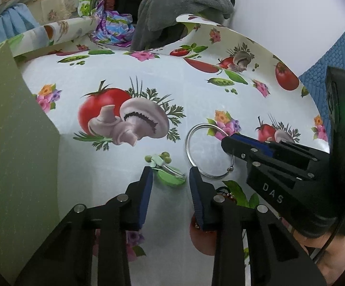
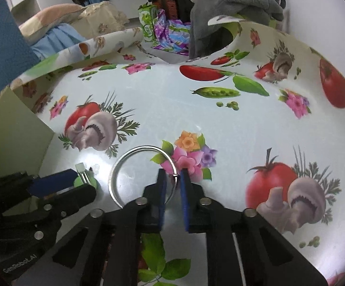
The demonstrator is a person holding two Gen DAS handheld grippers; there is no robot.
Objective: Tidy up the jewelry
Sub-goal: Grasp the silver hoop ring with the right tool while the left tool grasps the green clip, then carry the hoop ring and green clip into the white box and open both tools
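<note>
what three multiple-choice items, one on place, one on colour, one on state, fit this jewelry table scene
1. Where does the silver bangle lie?
A. on the vegetable-print tablecloth
B. inside the green box
C. on the grey garment

2. What colour are the pads on the hand-held grippers?
A. red
B. blue
C. white

3. What is the right hand-held gripper doing?
A. standing wide open above the cloth
B. pinching the bangle's rim
C. holding the green hair clip

Answers:
1 A, the bangle rests flat on the printed cloth.
2 B, blue pads line the black fingers in both views.
3 B, its pads close on the thin rim, while the clip lies by the left hand-held gripper.
</note>
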